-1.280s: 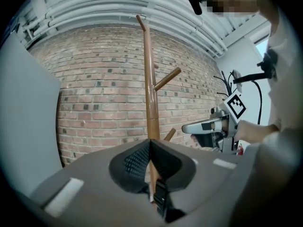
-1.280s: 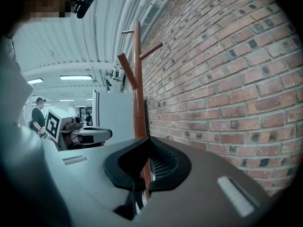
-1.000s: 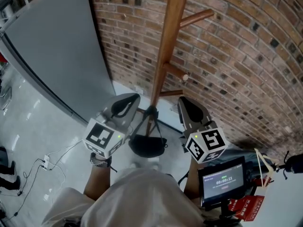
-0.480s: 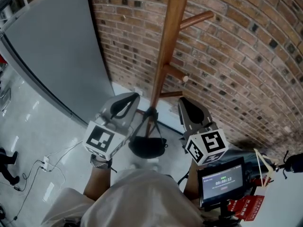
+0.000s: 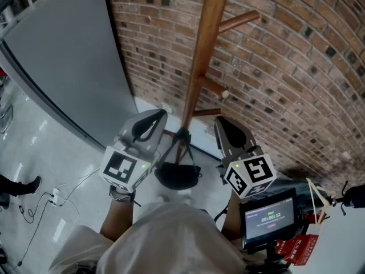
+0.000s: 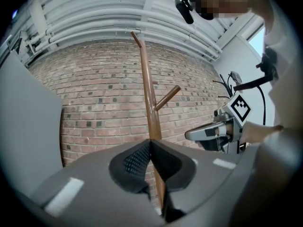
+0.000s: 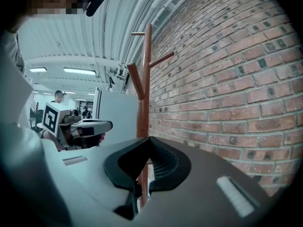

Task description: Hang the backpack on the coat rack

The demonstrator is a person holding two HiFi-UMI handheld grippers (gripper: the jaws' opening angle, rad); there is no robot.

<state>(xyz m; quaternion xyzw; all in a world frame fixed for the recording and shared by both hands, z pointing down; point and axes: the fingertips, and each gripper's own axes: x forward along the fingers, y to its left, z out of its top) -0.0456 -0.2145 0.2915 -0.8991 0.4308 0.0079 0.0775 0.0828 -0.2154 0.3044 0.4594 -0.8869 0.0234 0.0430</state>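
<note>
The coat rack [image 5: 201,61] stands against the brick wall [image 5: 291,67], running down the middle of the frame. Low on its pole, at lower centre, what looks like the black backpack [image 5: 177,177] hangs by thin straps that meet at the pole. The left gripper [image 5: 159,115] and right gripper [image 5: 220,120] flank it, apart from it, both closed with nothing between their jaws.

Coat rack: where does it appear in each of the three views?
Head view: the coat rack slants from the top centre down to the middle.
Left gripper view: the coat rack stands upright in the centre.
Right gripper view: the coat rack stands upright, just left of centre.
Shared landmark: the brick wall right behind it.
</note>
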